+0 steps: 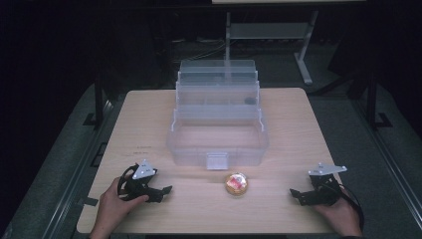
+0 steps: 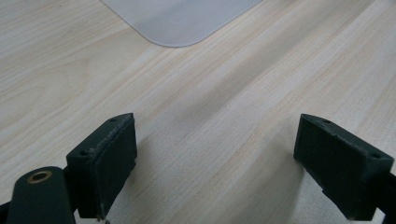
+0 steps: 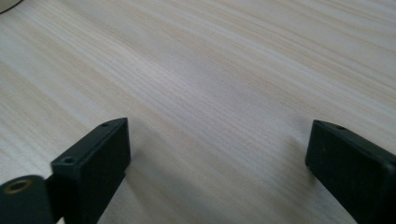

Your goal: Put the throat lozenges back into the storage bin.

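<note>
A clear plastic tiered organiser box (image 1: 217,119) stands open at the middle of the wooden table (image 1: 293,124), its trays stepped back and its front latch facing me. A small round container (image 1: 236,183) with orange and red contents sits on the table just in front of the latch. My left gripper (image 1: 161,191) rests low at the front left, held by a hand, open with nothing between its jaws. Over bare wood the left gripper (image 2: 215,158) points at a corner of the box (image 2: 180,21). My right gripper (image 1: 297,195) rests at the front right, and the right gripper (image 3: 217,163) is open and empty.
A metal-legged stand (image 1: 268,35) stands beyond the table's far edge in the dark. Bare wood lies on both sides of the box and along the front edge between the two hands.
</note>
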### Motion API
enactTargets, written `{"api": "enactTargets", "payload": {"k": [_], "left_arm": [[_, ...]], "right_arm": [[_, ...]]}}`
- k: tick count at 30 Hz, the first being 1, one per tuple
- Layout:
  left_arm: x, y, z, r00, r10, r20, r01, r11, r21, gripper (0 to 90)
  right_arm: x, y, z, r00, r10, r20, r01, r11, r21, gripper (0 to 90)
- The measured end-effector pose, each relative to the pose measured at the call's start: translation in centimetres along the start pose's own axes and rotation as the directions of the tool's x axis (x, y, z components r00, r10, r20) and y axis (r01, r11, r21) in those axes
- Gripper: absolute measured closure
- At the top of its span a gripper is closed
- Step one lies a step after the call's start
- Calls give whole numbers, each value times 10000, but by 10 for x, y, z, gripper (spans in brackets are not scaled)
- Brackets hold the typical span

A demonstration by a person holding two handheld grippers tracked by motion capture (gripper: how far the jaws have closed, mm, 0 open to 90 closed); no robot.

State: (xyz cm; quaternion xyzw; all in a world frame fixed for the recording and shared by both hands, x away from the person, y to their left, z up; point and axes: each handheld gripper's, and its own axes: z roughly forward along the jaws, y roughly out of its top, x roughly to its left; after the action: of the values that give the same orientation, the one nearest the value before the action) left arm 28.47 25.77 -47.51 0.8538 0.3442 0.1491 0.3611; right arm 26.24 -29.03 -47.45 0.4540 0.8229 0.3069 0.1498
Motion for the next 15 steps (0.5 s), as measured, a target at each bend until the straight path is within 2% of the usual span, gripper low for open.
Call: {"api": "enactTargets", "payload": {"k": [3, 7, 10, 15], "left_arm": [[0, 0, 0, 10000, 1, -1, -1, 10000, 0, 123], [0, 0, 0, 10000, 2, -2, -2, 10000, 0, 123], [0, 0, 0, 10000, 3, -2, -3, 10000, 0, 123], [0, 0, 0, 10000, 2, -1, -2, 10000, -2, 123]], "right_arm": [[2, 1, 0, 10000, -1, 41, 0, 9999, 149, 71], [3, 6, -3, 9997, 116, -233, -106, 9991, 421, 100], [4, 8, -5, 9994, 72, -327, -59, 9991, 411, 99], [7, 9, -5, 9998, -143, -127, 149, 9987, 495, 100]]}}
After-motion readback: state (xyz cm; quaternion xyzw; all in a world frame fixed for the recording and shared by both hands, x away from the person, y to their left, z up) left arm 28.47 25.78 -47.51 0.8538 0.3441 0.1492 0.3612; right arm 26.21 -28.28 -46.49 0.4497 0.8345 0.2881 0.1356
